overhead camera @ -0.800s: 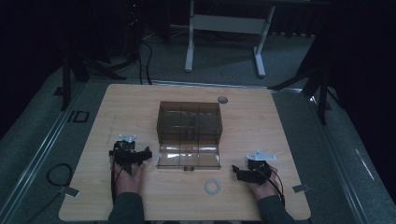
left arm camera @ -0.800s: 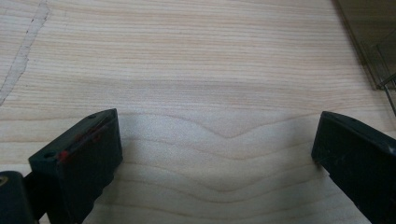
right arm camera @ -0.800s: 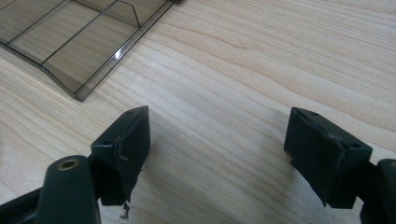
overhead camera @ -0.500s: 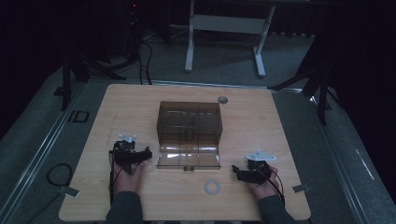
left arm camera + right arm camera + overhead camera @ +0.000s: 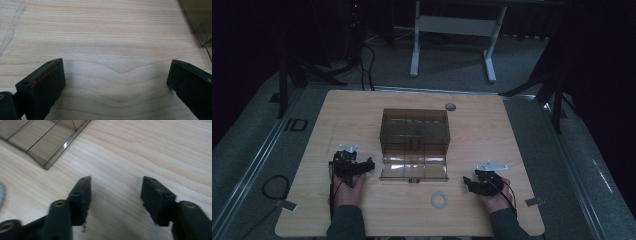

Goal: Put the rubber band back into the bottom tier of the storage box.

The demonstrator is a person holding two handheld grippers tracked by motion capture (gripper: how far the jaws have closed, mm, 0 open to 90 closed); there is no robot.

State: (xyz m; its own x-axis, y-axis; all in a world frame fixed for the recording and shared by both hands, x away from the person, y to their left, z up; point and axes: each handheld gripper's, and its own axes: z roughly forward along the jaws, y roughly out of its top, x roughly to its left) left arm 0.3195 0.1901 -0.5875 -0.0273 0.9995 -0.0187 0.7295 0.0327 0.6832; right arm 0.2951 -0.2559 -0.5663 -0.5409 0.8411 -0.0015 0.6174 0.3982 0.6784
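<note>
High view: both hands resting on the table, one either side of the smoky box, nothing picked up yet.
Left gripper: jaws spread wide, bare wood between them in the left gripper view, sitting just beside the box's fold-down front flap.
Right gripper: also parted with nothing in it, well apart from the flap's right corner, and the flat grey ring lies near it toward the front edge.
Step in hand: looks to me like closing that flap, or going for the ring, honestly hard to call from here.
How I'd do it: come in low from both ends of the flap, pinch the thin edge lightly, lift evenly so it doesn't twist on the hinge.
Box looks: brown see-through plastic, upright, dividers inside making compartments; contents too dim to tell.
Where it is: middle of the table, flap lying flat toward the person.
Extra: small round disc sits behind the box.
</note>
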